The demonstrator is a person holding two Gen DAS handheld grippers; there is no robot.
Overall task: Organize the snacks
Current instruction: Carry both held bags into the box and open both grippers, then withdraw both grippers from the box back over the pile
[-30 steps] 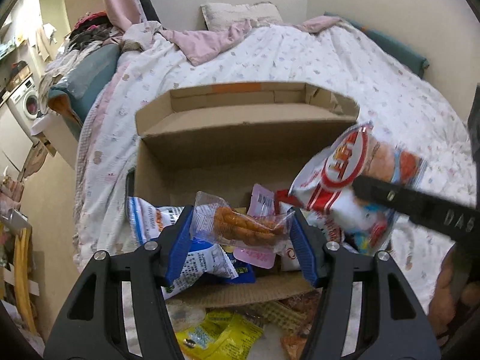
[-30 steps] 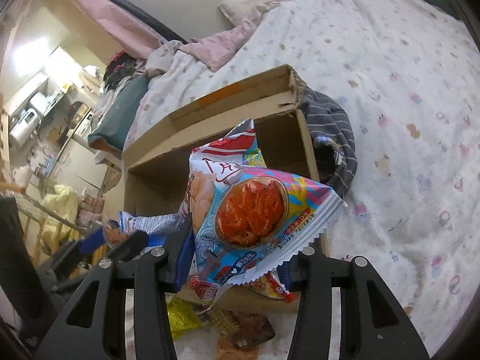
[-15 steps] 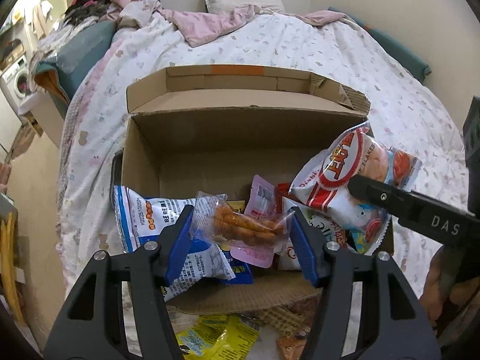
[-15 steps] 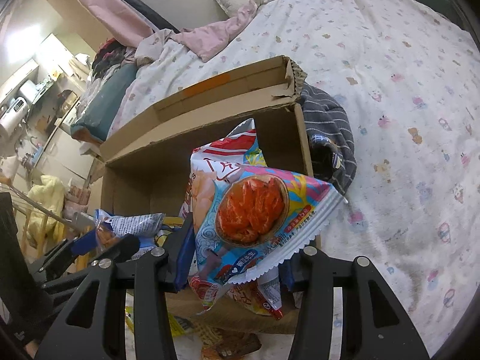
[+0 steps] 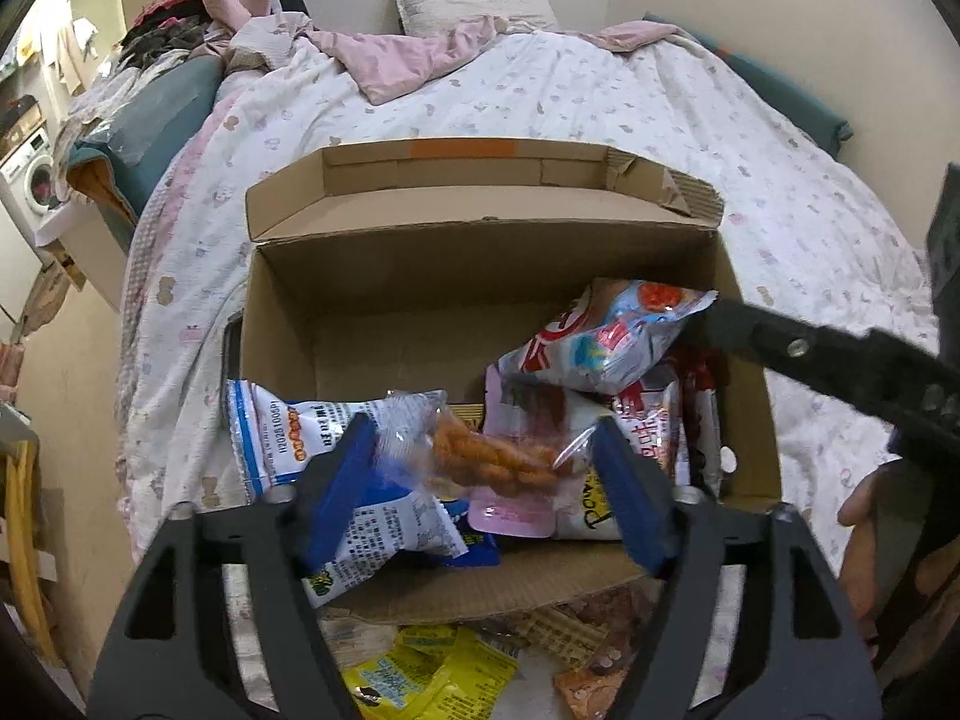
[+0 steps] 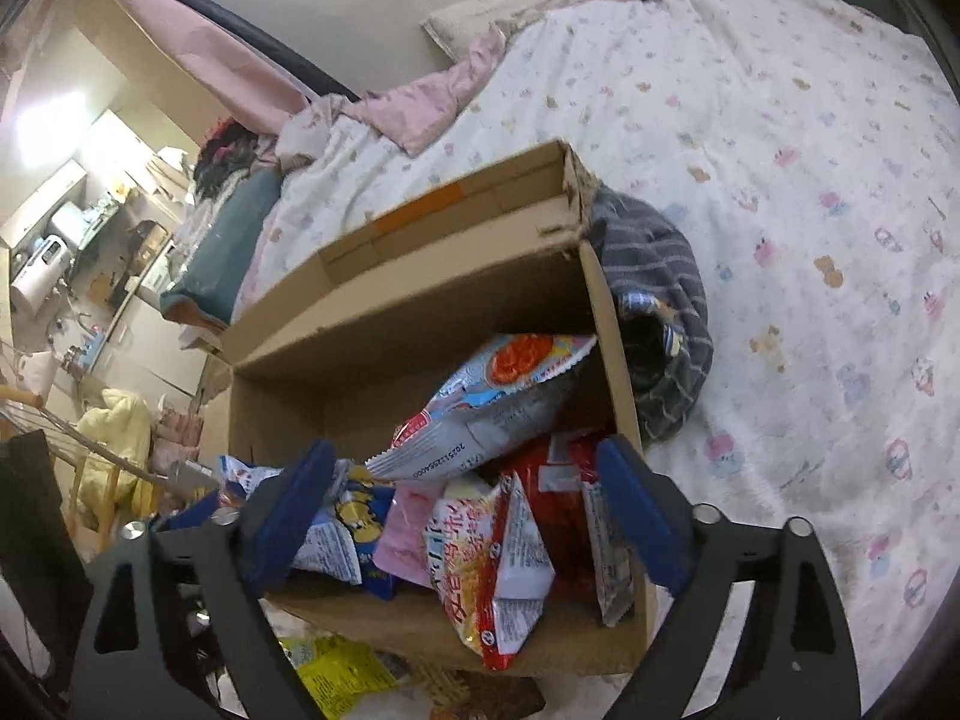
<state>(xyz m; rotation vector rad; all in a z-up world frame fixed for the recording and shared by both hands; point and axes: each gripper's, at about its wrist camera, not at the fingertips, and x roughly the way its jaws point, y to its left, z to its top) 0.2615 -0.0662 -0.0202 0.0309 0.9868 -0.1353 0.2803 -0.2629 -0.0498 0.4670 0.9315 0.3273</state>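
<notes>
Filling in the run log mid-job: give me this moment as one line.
left gripper: opening, clear twist-snack pack between jaws | right gripper: opening, nothing gripped | shrimp-chip bag: in cardboard box

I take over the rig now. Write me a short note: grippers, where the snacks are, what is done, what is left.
Left gripper: opening, clear twist pack loose between its pads, over the box.
Right gripper: opening, nothing in it; its chip bag lies on the pile in the box.
Done: several snacks are in the box.
Left: yellow packs and others lie in front of the box, on the near side.
</notes>
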